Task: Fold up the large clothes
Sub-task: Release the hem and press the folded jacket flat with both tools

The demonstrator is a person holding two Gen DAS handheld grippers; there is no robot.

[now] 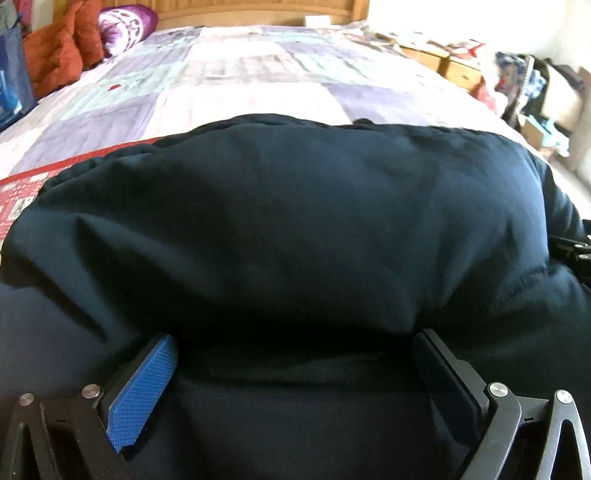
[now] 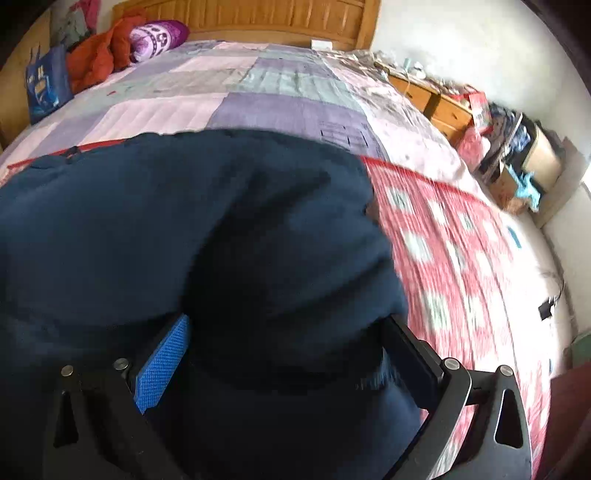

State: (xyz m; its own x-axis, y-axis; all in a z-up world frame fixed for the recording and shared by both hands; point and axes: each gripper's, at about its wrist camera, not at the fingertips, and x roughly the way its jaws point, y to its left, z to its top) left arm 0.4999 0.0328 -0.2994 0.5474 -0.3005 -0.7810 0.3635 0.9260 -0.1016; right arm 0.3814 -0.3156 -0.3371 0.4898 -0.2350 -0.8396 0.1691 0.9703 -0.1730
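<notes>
The left gripper (image 1: 295,369) has its fingers (image 1: 144,395) spread wide, a thick roll of the dark navy garment (image 1: 295,221) bulging between and over them; whether the pads actually pinch the cloth cannot be told. The right gripper (image 2: 288,354) shows the same picture: fingers (image 2: 162,365) apart, dark fabric filling the gap and hiding the tips. The garment lies bunched at the near end of the bed (image 1: 258,74), resting partly on a red patterned blanket (image 2: 443,240) and partly on the pale patchwork quilt (image 2: 240,96). Further off sit an orange duvet (image 2: 99,59) and a purple pillow (image 2: 159,35) by the wooden headboard (image 2: 258,18), with a cluttered wooden dresser (image 2: 436,99) along the right side. The likely risk from here: with so much loose bulk in each grasp, a layer could slip free as the fabric is carried over, leaving a lopsided fold, or the blanket beneath could be caught and dragged along.
</notes>
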